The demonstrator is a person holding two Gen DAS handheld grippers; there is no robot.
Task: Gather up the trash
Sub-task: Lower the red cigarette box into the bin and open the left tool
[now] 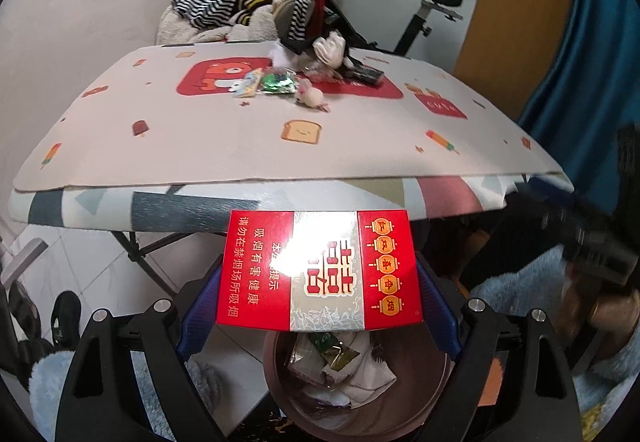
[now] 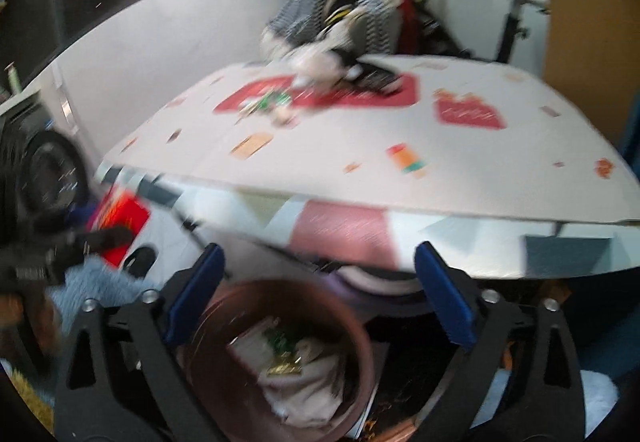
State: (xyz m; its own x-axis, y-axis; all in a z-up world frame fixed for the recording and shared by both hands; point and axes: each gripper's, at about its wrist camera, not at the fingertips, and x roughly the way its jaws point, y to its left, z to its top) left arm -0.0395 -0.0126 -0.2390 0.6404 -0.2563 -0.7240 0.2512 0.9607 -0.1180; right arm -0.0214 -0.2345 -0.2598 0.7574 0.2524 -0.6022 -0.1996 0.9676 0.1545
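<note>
Left gripper [image 1: 318, 278], fingers clamped on the red cigarette box [image 1: 318, 270], hangs over the brown trash bin [image 1: 424, 402] at 6 o'clock. Right gripper [image 2: 316, 294], fingers spread wide and empty, sits above the bin too. More wrappers [image 1: 276, 81] lie on the counter [image 1: 200, 145] at 12 o'clock.

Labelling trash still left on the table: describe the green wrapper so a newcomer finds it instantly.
On the cream printed table mat, look toward the far side, at the big red bear print. The crinkly green foil wrapper lies there between a pale blue packet and a white fluffy ball; it alone is green and shiny.
</note>
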